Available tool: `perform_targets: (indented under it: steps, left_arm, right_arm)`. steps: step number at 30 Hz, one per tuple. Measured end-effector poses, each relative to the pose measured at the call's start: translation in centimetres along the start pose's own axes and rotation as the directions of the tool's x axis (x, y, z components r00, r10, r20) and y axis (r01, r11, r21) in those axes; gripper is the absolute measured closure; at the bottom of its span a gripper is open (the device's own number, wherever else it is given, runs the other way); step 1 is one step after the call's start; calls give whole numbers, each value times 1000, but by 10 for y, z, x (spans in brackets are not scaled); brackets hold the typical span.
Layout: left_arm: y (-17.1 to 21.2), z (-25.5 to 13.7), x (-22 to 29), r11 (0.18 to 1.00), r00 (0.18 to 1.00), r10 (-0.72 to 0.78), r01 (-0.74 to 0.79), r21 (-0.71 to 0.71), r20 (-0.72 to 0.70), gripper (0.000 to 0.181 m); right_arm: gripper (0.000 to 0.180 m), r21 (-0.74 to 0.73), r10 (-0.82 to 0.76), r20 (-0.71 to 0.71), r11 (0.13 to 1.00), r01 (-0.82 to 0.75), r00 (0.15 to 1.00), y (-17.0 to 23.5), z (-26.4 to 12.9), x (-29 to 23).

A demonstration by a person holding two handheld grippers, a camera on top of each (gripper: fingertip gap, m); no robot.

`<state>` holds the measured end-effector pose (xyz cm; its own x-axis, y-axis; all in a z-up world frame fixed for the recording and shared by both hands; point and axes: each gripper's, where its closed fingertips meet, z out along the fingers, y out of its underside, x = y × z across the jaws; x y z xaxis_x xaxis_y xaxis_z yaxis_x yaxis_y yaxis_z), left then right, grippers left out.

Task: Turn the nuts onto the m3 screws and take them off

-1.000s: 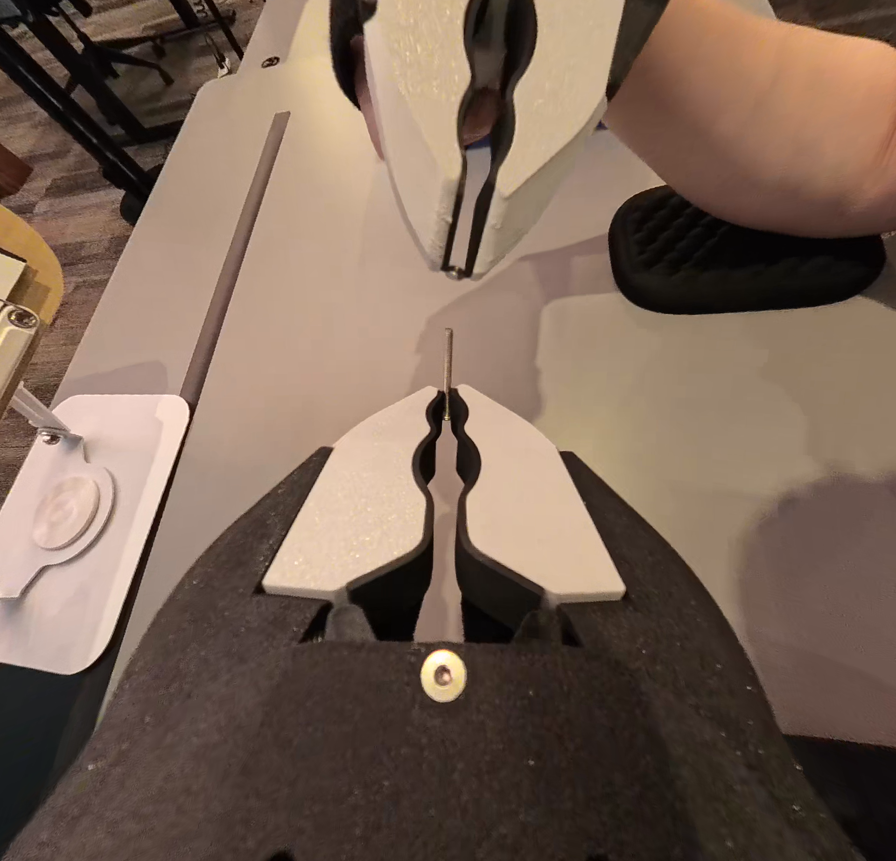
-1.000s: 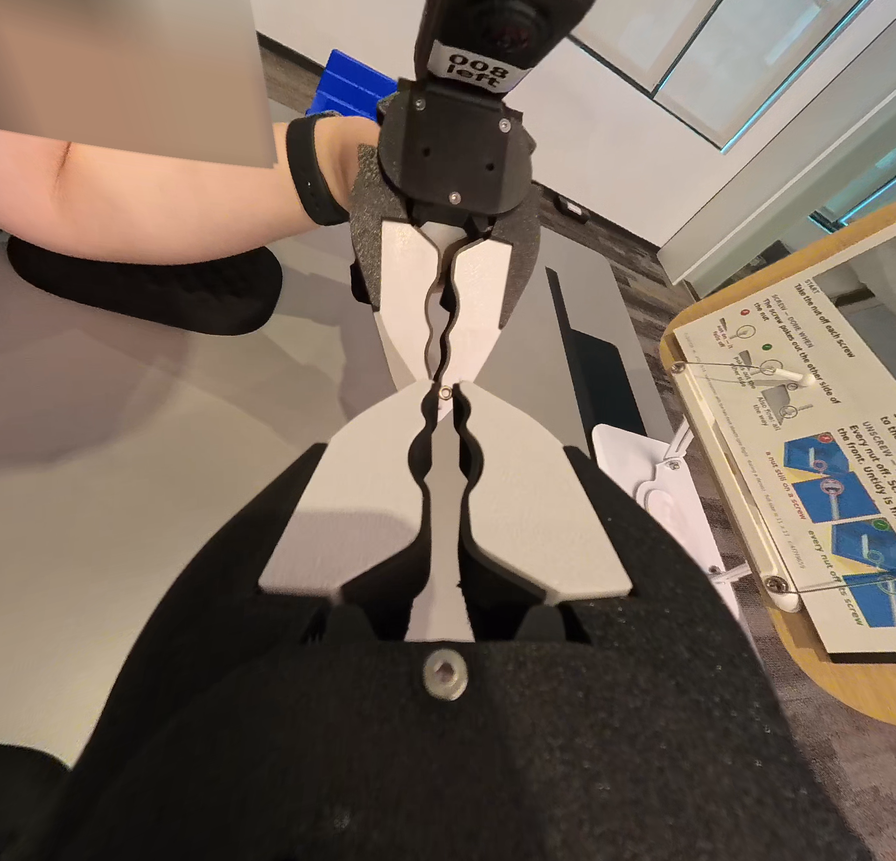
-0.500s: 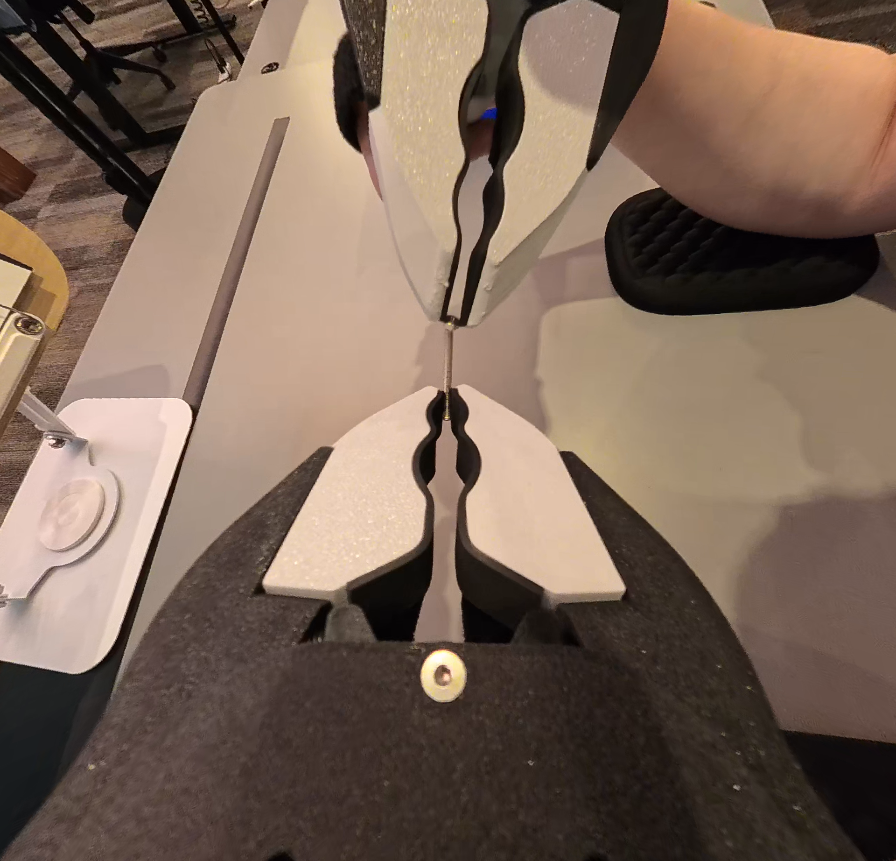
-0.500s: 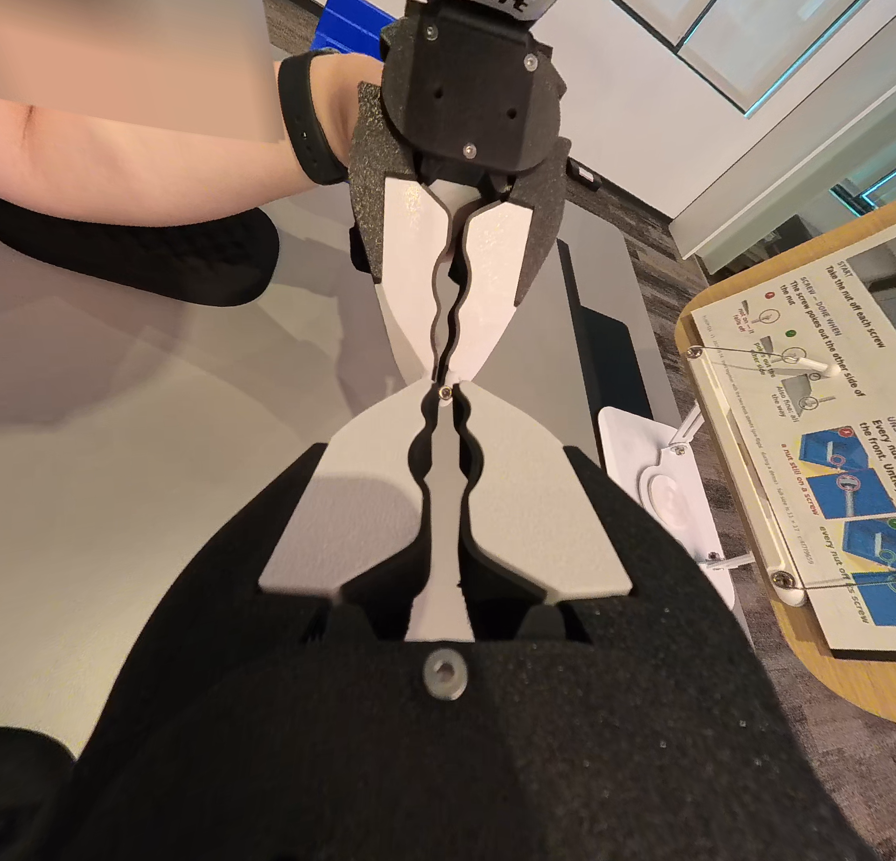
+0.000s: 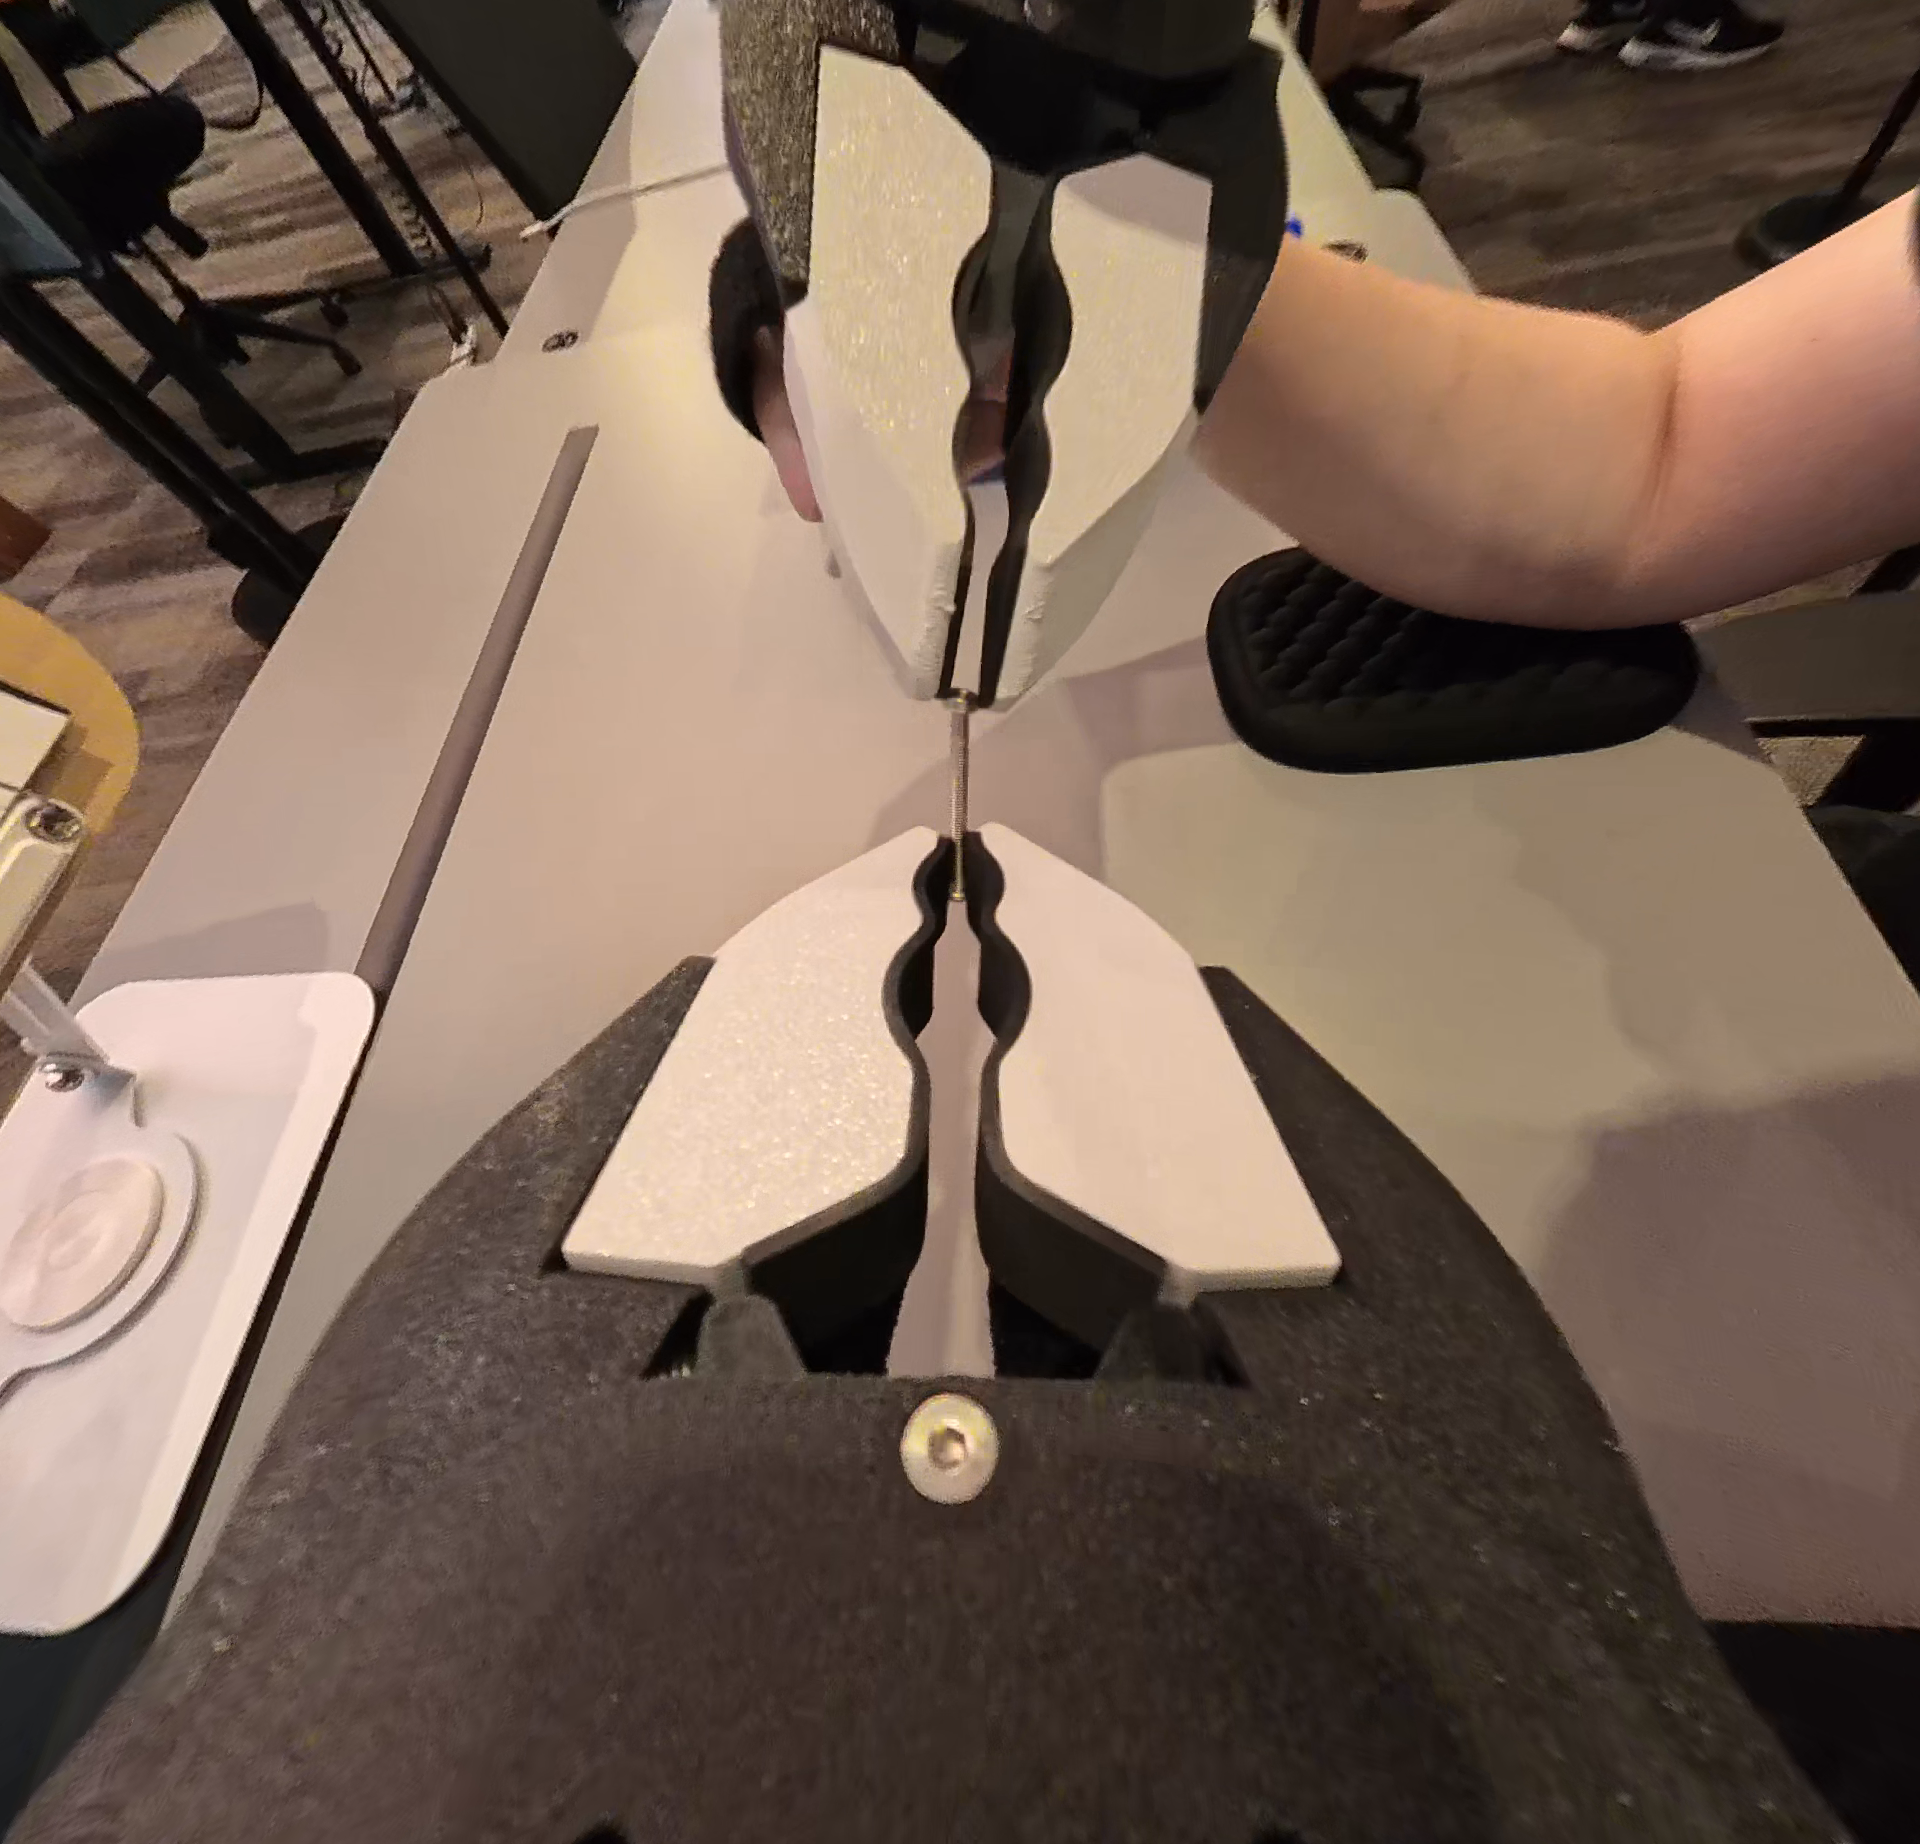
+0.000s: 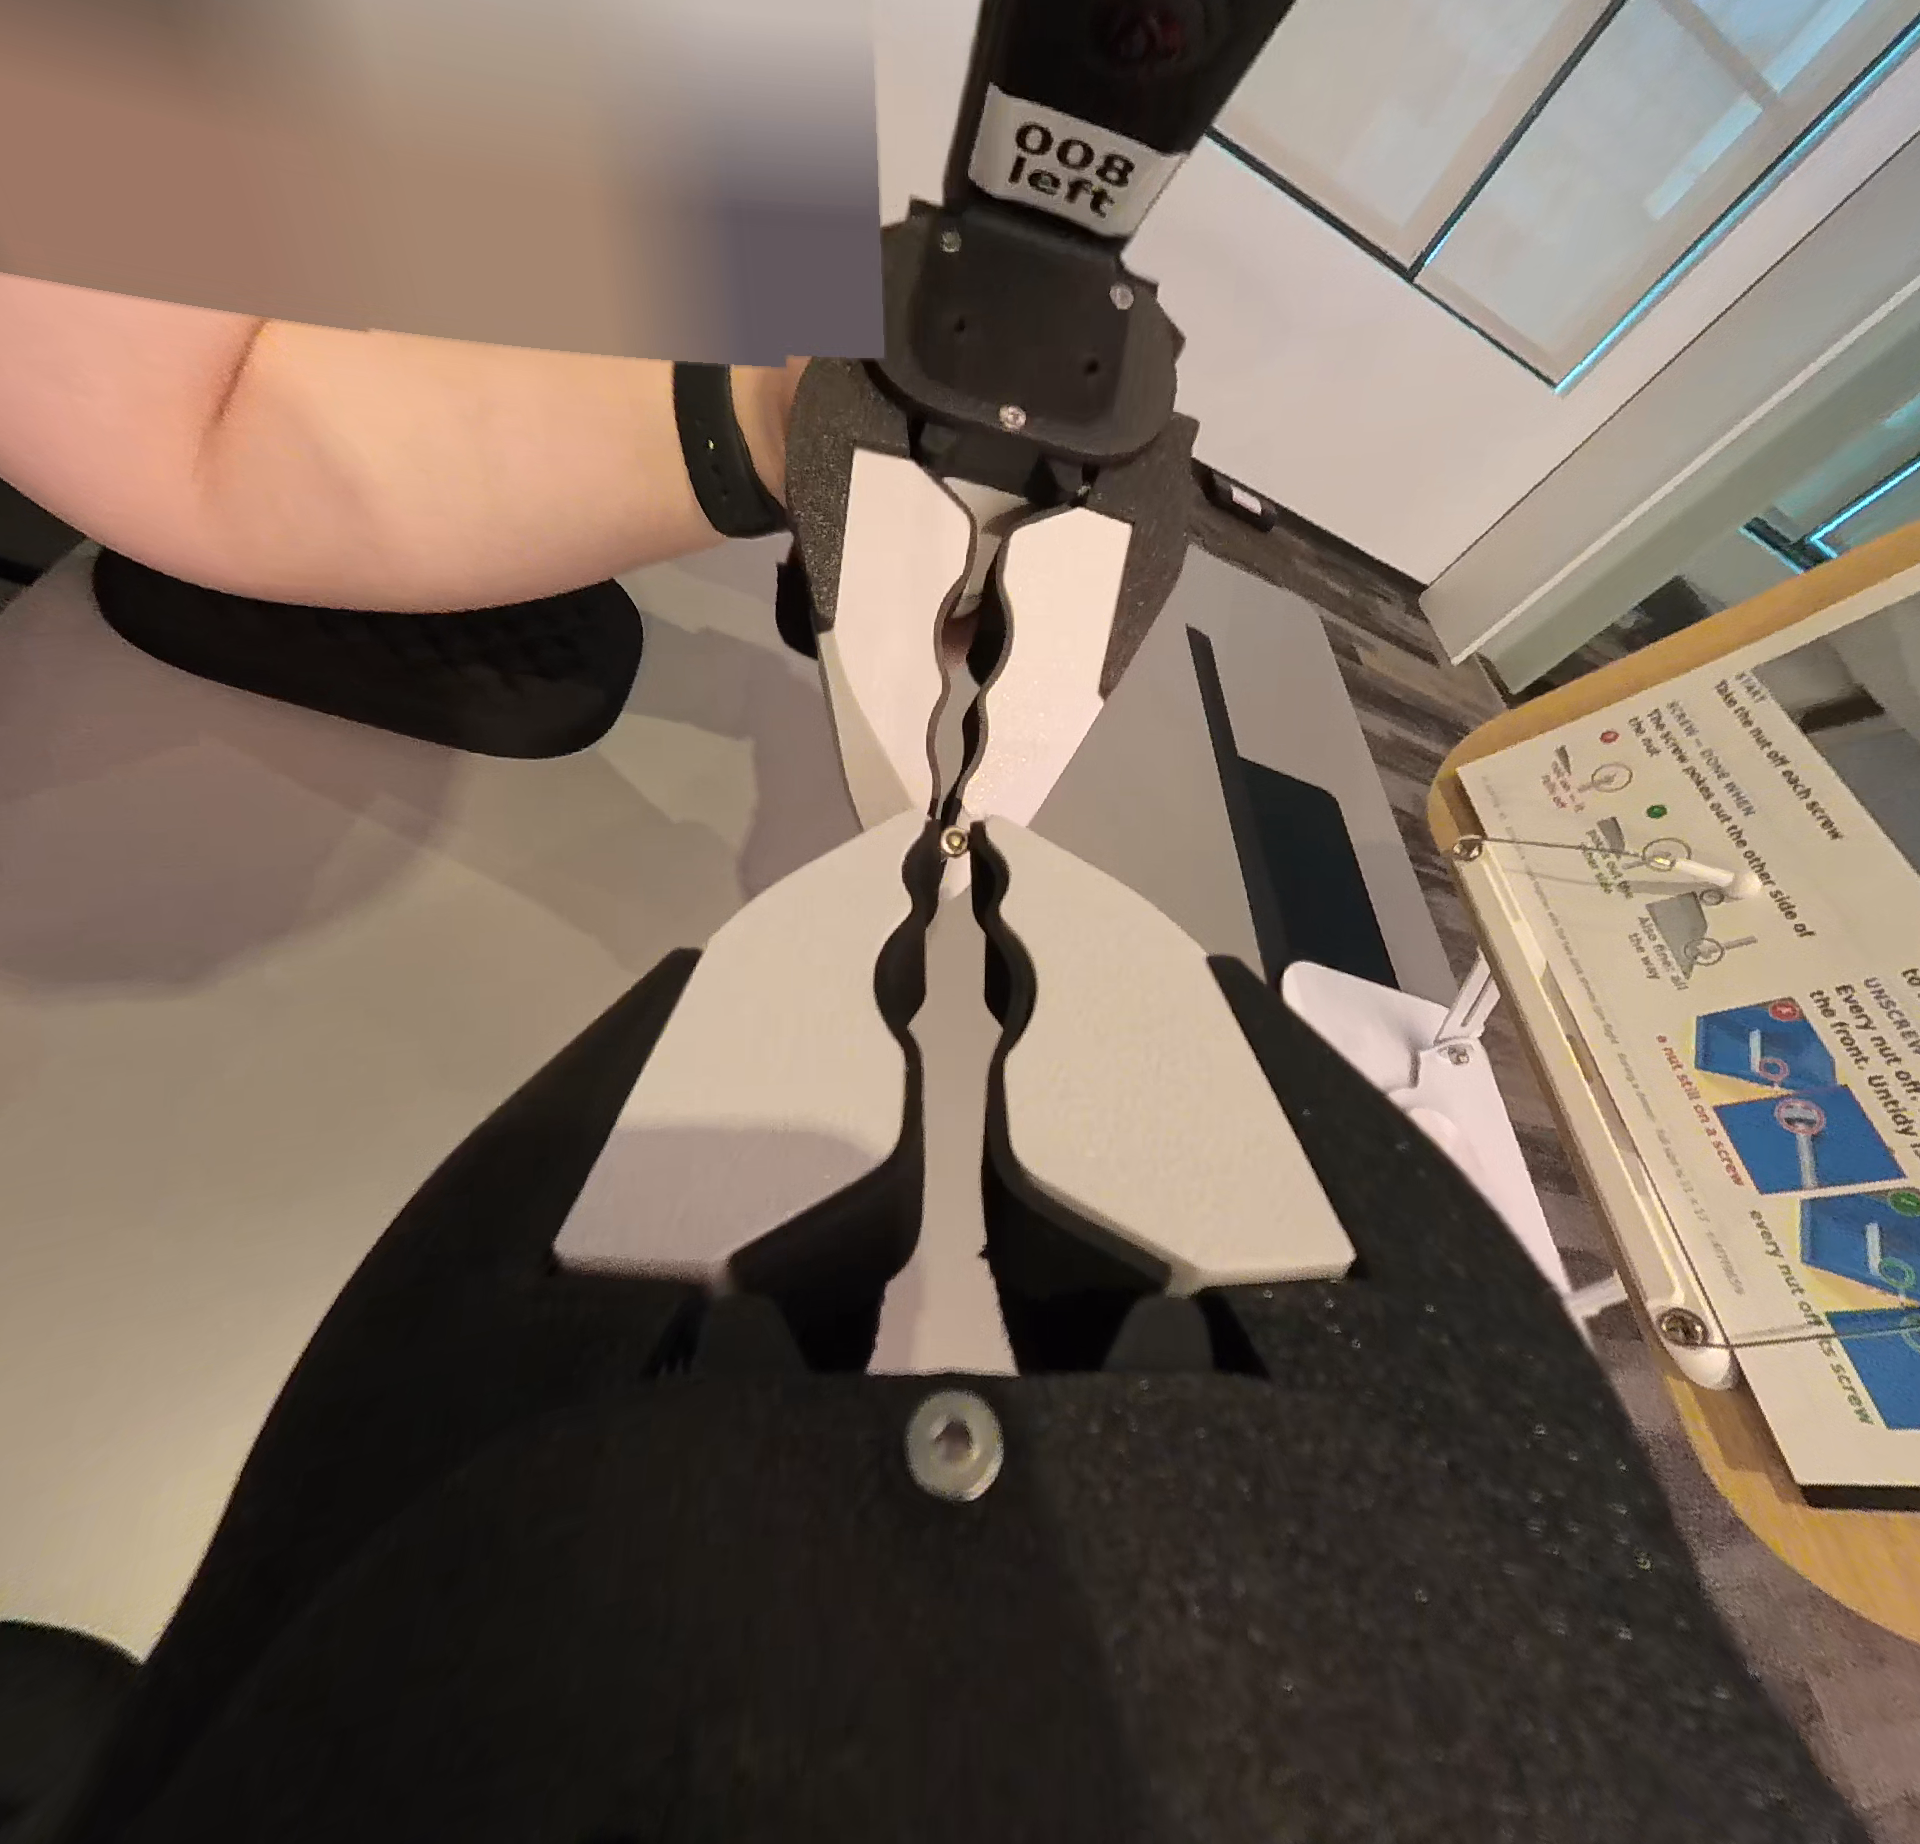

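Observation:
My left gripper (image 5: 956, 840) is shut on the head end of a thin m3 screw (image 5: 957, 776), which sticks out forward from its tips above the grey table (image 5: 1351, 963). My right gripper (image 6: 954, 834) is shut on a small nut (image 6: 953, 840) at its very tips. In the left wrist view the right gripper (image 5: 968, 688) faces mine tip to tip, and the nut (image 5: 964, 696) sits at the free end of the screw. In the right wrist view the left gripper (image 6: 951, 807) stands right behind the nut, and the screw is hidden.
A black padded wrist rest (image 5: 1455, 651) lies to the right under a person's forearm (image 5: 1507, 464). A white stand base (image 5: 156, 1223) is at the left table edge. A printed board (image 6: 1714, 1067) rests on a wooden side table. A dark groove (image 5: 478, 693) runs along the table. The tips of both grippers are at nearly the same place.
The right gripper has come closer with the nut. A gap lay between nut and screw tip one second ago; now the nut meets the screw's end. The left gripper has held still.

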<state>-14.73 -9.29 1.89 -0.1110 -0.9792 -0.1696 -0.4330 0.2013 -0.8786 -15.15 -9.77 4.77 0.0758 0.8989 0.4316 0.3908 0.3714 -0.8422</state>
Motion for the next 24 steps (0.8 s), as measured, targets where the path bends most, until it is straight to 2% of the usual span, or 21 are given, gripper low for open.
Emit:
perform_targets:
  steps: [8, 14, 18, 24]
  left_arm:
    - [-9, -5, 17, 998, 995, 22, -16, 65, -97, 179]
    - [-8, -6, 4, 1000, 1000, 9, -9, 30, -5, 179]
    - [-11, -9, -11, 999, 995, 1, -4, 32, 98, 179]
    - [-11, -11, -22, 999, 987, -17, 11, 41, 159, 179]
  right_arm:
    - [175, -3, -54, 28, 999, 54, 998, -15, -1, -12]
    - [175, -71, -21, -46, 997, 18, 999, -11, 0, -1]
    - [175, -77, 19, -134, 997, -29, 991, -10, 0, 15]
    - [175, -63, 114, -183, 990, -127, 977, -9, 2, 27]
